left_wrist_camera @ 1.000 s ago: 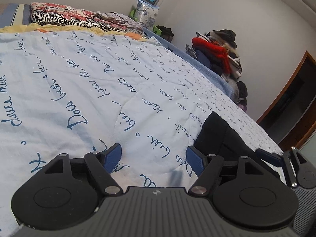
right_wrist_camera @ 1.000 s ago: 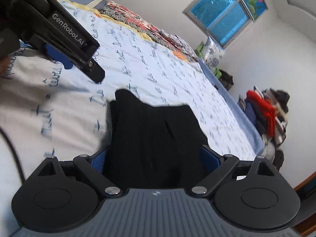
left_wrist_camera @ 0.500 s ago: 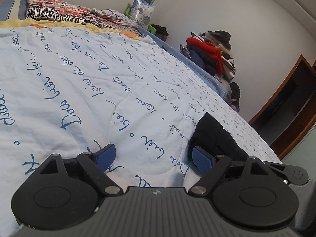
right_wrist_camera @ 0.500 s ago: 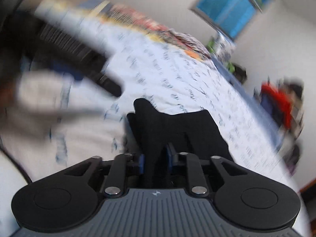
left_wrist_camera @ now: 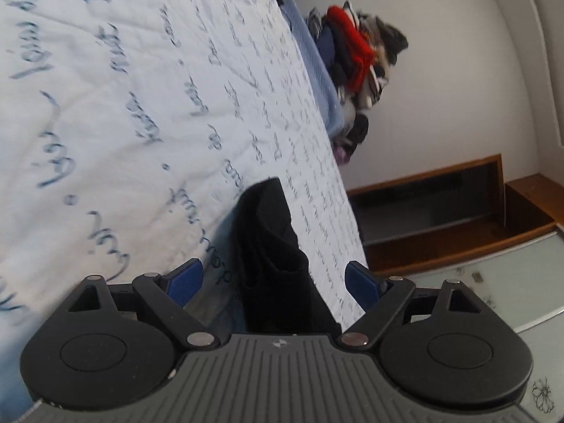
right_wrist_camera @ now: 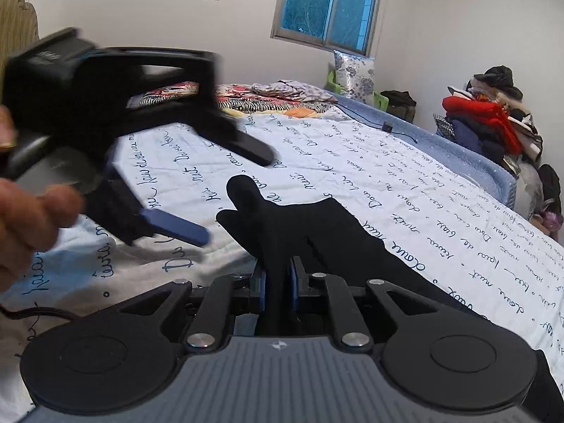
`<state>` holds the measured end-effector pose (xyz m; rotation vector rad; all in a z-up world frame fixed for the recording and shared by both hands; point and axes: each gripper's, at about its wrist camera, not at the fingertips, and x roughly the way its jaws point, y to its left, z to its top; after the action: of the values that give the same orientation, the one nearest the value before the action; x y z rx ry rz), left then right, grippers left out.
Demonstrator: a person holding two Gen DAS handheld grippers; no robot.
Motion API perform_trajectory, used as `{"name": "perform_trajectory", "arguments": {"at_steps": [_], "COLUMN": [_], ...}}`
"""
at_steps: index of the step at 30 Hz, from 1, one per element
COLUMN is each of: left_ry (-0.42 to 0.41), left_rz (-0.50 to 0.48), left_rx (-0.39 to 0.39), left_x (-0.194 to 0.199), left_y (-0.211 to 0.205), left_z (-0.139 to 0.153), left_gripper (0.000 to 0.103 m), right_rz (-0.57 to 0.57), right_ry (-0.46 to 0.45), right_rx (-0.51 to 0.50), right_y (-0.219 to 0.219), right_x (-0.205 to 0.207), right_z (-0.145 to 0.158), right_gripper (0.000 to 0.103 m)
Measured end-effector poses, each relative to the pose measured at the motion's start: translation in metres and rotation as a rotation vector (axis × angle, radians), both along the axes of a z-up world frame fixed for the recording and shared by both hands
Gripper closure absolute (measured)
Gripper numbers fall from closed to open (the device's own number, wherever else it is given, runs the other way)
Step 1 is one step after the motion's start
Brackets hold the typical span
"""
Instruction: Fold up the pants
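Right gripper (right_wrist_camera: 276,283) fingers clenched on black pants (right_wrist_camera: 338,232), lifted off the bed (right_wrist_camera: 405,176); left gripper (left_wrist_camera: 273,278) fingers spread, pants between them ungripped

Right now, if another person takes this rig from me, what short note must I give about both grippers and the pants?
Right gripper: shut on the black pants, a bunched edge pinched between its pads.
Left gripper: open, pants between its fingers but not gripped.
Pants: dark bundle on the script-printed bedspread, near the bed's edge.
Done: one grip taken.
Left: probably close the left gripper on the fabric, then spread and fold.
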<state>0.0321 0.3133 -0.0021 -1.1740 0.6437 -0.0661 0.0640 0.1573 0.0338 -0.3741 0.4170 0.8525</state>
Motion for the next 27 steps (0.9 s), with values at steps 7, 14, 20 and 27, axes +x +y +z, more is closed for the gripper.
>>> {"name": "perform_trajectory", "arguments": {"at_steps": [7, 14, 20, 27], "left_ry": [0.087, 0.167, 0.166, 0.180], "left_rz": [-0.114, -0.166, -0.159, -0.163], "left_rx": [0.124, 0.432, 0.525, 0.591], "left_x": [0.054, 0.077, 0.073, 0.071], "left_y": [-0.021, -0.043, -0.051, -0.060], "left_z": [-0.009, -0.001, 0.002, 0.009], "left_gripper": [0.028, 0.065, 0.065, 0.066], "right_rz": [0.010, 0.013, -0.033, -0.157], "right_ry": [0.003, 0.008, 0.097, 0.093], "right_rx": [-0.010, -0.044, 0.006, 0.116], "right_y": [0.003, 0.006, -0.028, -0.109], "right_x": [-0.001, -0.006, -0.008, -0.016], "right_z": [-0.003, -0.012, 0.003, 0.031], "right_gripper": [0.091, 0.090, 0.066, 0.037]}}
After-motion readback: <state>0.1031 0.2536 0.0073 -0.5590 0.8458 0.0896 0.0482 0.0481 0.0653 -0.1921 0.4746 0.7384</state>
